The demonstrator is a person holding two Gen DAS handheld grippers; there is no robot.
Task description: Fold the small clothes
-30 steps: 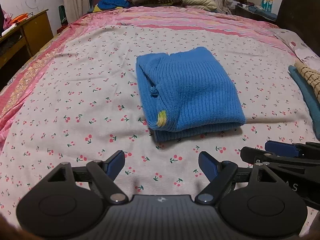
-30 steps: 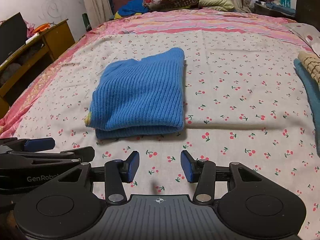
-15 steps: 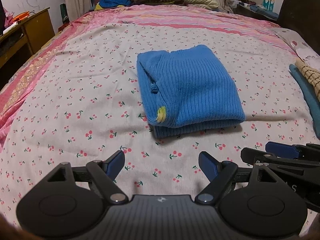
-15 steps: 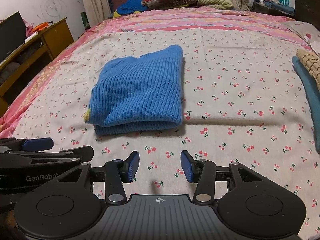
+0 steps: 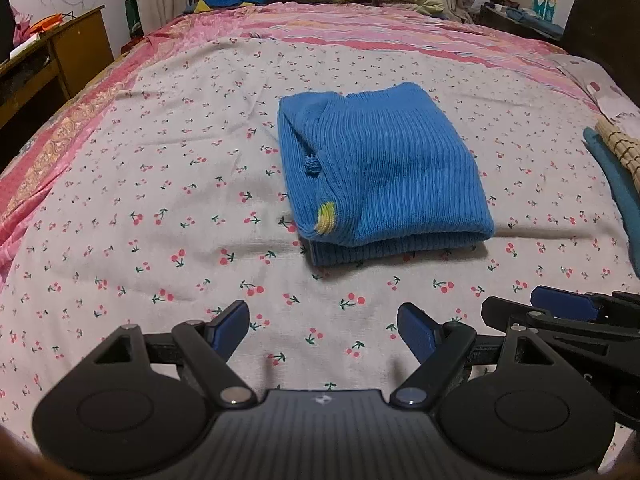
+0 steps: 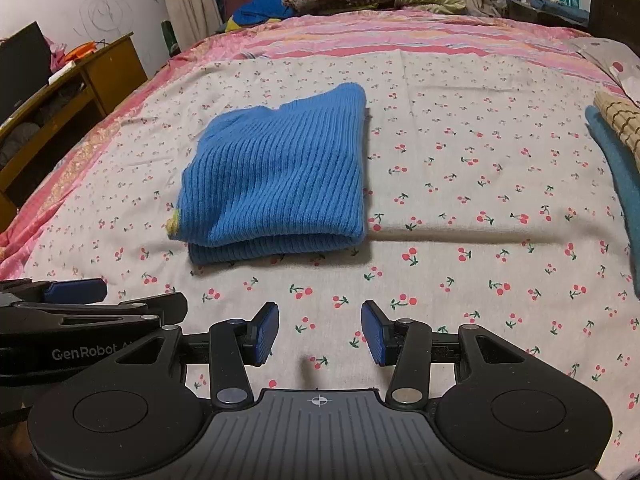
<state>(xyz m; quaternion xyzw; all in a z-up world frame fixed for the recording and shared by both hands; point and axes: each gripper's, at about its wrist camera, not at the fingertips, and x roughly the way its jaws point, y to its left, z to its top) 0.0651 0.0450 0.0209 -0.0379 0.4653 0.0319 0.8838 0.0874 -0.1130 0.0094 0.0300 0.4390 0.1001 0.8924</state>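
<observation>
Lying folded on the cherry-print bedsheet [image 5: 160, 184], the blue knit sweater [image 5: 384, 172] rests ahead of both grippers, apart from each. The left gripper [image 5: 324, 330] and right gripper [image 6: 319, 334] both hang over the sheet with jaws spread, grasping nothing. Compared with a second earlier, the sweater sits slightly higher in both views, its fold unchanged.
</observation>
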